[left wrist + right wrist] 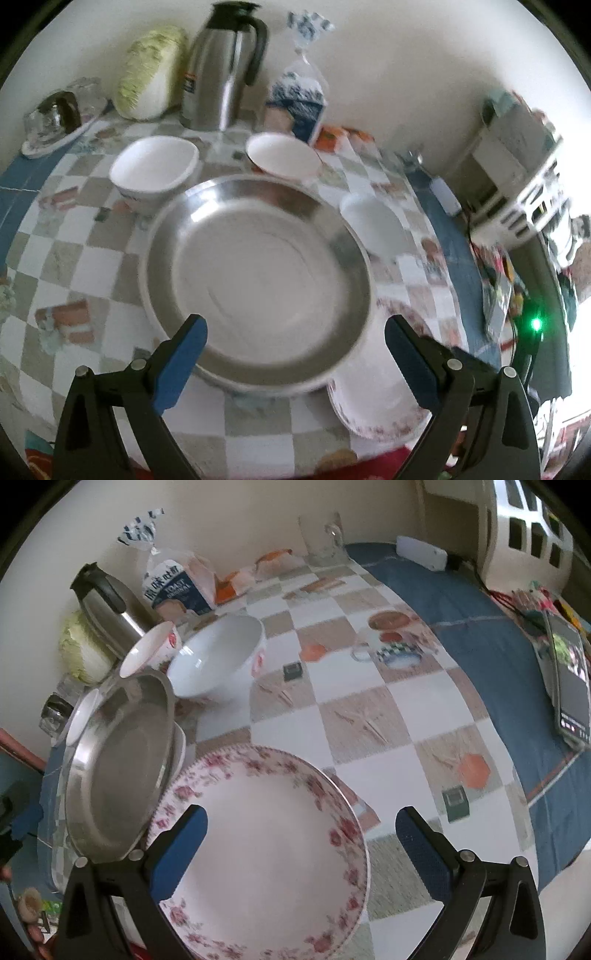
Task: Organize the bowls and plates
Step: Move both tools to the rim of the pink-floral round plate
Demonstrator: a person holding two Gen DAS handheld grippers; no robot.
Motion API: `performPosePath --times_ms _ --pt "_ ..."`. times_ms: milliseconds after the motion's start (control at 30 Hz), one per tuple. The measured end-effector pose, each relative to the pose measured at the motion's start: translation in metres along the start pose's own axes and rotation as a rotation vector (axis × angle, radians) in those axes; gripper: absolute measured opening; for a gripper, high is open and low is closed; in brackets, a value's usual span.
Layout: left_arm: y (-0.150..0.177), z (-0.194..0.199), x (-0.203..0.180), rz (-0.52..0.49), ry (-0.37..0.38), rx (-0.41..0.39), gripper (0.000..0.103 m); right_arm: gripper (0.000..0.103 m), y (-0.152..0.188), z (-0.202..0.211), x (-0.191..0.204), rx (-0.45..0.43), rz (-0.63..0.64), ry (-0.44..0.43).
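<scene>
Left gripper (295, 334) spread wide, empty, over steel plate (258, 273). Right gripper (301, 825) likewise spread, empty, above floral plate (273, 834); plates overlap on checkered surface (369, 709).

Plain cream wall (388, 74) behind a checked tablecloth (369, 716)

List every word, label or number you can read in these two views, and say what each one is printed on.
"TOAST" on the bread bag, right wrist view.
"ORIGINAL" below it on the same bag.
Large Chinese characters above "TOAST": there, but too blurred to read.
Label on the steel thermos jug: too blurred to read.
Red mark on the large white bowl: unreadable.
Phone screen: too small to read.
</scene>
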State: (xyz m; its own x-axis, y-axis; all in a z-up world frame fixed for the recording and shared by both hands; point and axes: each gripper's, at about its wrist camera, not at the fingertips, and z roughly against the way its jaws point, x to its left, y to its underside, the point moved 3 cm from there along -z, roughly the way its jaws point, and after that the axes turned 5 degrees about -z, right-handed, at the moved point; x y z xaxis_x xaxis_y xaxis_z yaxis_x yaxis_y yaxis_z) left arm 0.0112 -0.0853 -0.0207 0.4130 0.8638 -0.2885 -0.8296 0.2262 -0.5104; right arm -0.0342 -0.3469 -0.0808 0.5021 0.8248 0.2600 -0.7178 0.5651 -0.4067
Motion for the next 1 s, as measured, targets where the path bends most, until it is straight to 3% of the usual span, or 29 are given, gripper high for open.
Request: performPosePath --times_ms 333,600,767,1000 --pt "0.03 -0.018 -0.039 -0.124 0.032 0.136 0.097 0.103 0.01 -0.016 -0.03 0.1 -0.095 -0.007" --pt "0.044 -0.034 -0.057 -0.176 0.037 0.218 0.097 0.103 0.012 -0.02 -0.042 0.126 -0.119 -0.023" --pt "0.056 -0.047 -0.063 -0.157 0.047 0.277 0.097 0.103 0.012 -0.02 -0.04 0.13 -0.097 -0.037" --pt "0.061 -0.063 -0.066 -0.13 -0.022 0.294 0.097 0.094 0.008 -0.02 -0.048 0.113 -0.116 -0.037"
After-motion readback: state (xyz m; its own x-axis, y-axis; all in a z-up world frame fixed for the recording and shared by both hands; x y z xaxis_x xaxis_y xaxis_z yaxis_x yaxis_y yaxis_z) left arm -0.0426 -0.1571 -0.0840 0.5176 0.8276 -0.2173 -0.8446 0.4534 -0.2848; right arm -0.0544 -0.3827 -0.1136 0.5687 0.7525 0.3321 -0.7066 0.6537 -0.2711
